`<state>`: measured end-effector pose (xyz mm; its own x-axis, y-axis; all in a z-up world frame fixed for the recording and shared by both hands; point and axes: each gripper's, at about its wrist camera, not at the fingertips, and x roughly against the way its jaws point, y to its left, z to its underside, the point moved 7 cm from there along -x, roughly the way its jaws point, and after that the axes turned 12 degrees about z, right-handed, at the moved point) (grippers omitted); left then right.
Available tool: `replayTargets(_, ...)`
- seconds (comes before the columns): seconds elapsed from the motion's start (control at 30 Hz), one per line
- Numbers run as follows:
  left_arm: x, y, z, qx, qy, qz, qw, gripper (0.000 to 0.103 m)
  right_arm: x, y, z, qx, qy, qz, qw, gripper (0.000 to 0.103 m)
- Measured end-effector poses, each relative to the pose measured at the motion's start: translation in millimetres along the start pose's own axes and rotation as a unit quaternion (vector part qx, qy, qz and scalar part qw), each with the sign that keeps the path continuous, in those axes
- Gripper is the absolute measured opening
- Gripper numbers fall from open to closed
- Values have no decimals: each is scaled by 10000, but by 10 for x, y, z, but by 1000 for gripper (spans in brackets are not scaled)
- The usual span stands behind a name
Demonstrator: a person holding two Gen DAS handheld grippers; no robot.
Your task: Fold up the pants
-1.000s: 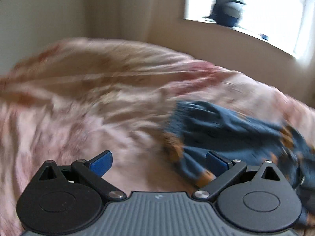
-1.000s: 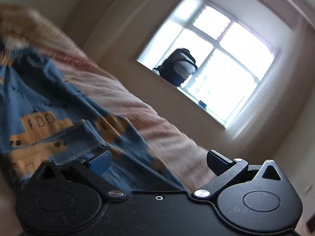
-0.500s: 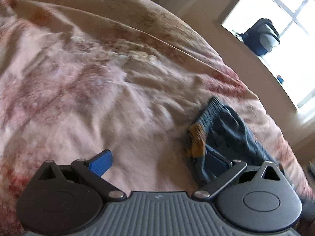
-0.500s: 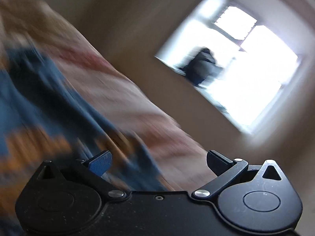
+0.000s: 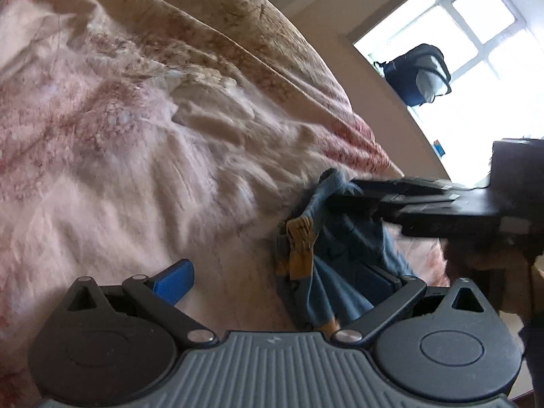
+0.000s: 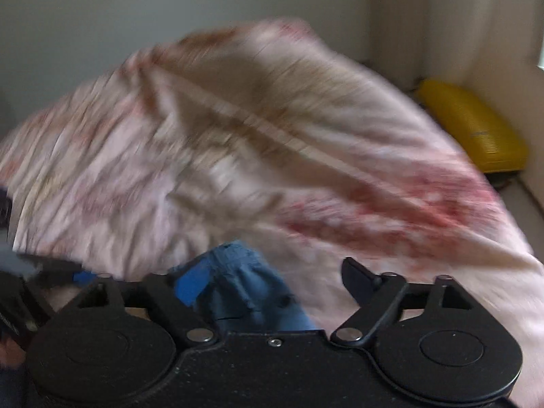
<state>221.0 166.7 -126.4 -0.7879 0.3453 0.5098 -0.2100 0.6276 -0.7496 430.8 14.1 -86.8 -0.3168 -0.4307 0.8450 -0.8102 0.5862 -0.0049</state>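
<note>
Left wrist view: left hand-held gripper [image 5: 275, 277], fingers apart, nothing between them.
Pants [image 5: 316, 272]: blue with orange patches, bunched on the pink floral bed cover [image 5: 136, 153], against the left gripper's right finger.
Right hand-held gripper [image 6: 268, 282]: fingers apart, blue cloth between them; grip cannot tell, view blurred.
Windowsill: dark backpack [image 5: 416, 74].

Left tool's [image 5: 272, 280] right finger behind pants [image 5: 326, 272]; motion-blurred bedspread [image 6: 238, 156].
</note>
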Motion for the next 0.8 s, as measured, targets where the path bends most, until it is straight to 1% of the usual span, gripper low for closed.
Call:
replayTargets(0.03, -12, 7, -7, 23, -17, 45, 10000, 103, -26, 39, 1, 72, 166, -80, 9998, 64)
replayTargets(0.07, -26, 10, -17, 33, -29, 101, 9999, 103, -65, 46, 8, 83, 258, -103, 9996, 59)
replayTargets(0.1, -42, 12, -28, 42, -42, 147, 9999, 103, -91, 41, 10, 68, 290, -114, 9995, 46)
replayTargets(0.13, -57, 17, -43, 56, -51, 203, 9998, 103, -83, 48, 27, 62, 301, -147, 9994, 37)
replayTargets(0.2, -92, 20, -71, 118, -89, 348, 9993, 102, -61, 68, 47, 104, 230, -142, 9996, 34)
replayTargets(0.27, -122, 20, -105, 209, -136, 567, 9981, 102, -54, 48, 70, 0, 157, -174, 9997, 32)
replayTargets(0.33, -155, 24, -153, 411, -208, 882, 9950, 101, -47, 8, 92, -191, 119, -216, 9995, 32)
replayTargets(0.43, -229, 82, -196, 750, -243, 1051, 9913, 96, -61, -7, 101, -312, 82, -259, 9991, 32)
replayTargets(0.47, -258, 98, -193, 773, -202, 1013, 9916, 92, -60, -15, 102, -335, 80, -274, 9990, 32)
replayTargets(0.5, -281, 100, -181, 715, -141, 946, 9928, 85, -62, -21, 104, -358, 80, -288, 9989, 32)
replayTargets(0.53, -298, 92, -163, 636, -86, 899, 9939, 81, -66, -29, 104, -378, 82, -306, 9988, 32)
replayTargets(0.6, -352, 64, -124, 535, 92, 862, 9948, 65, -78, -41, 109, -409, 84, -331, 9986, 32)
replayTargets(0.63, -372, 64, -112, 545, 147, 880, 9945, 59, -88, -47, 114, -425, 86, -338, 9985, 32)
replayTargets(0.7, -439, 84, -88, 695, 277, 924, 9929, 37, -108, -57, 126, -489, 76, -346, 9982, 32)
replayTargets(0.73, -461, 110, -78, 788, 300, 886, 9925, 31, -109, -58, 130, -517, 59, -339, 9981, 32)
replayTargets(0.77, -484, 137, -72, 871, 325, 829, 9922, 20, -105, -54, 135, -532, 41, -322, 9981, 32)
replayTargets(0.8, -491, 162, -68, 970, 339, 835, 9912, 17, -94, -44, 139, -535, 23, -295, 9981, 32)
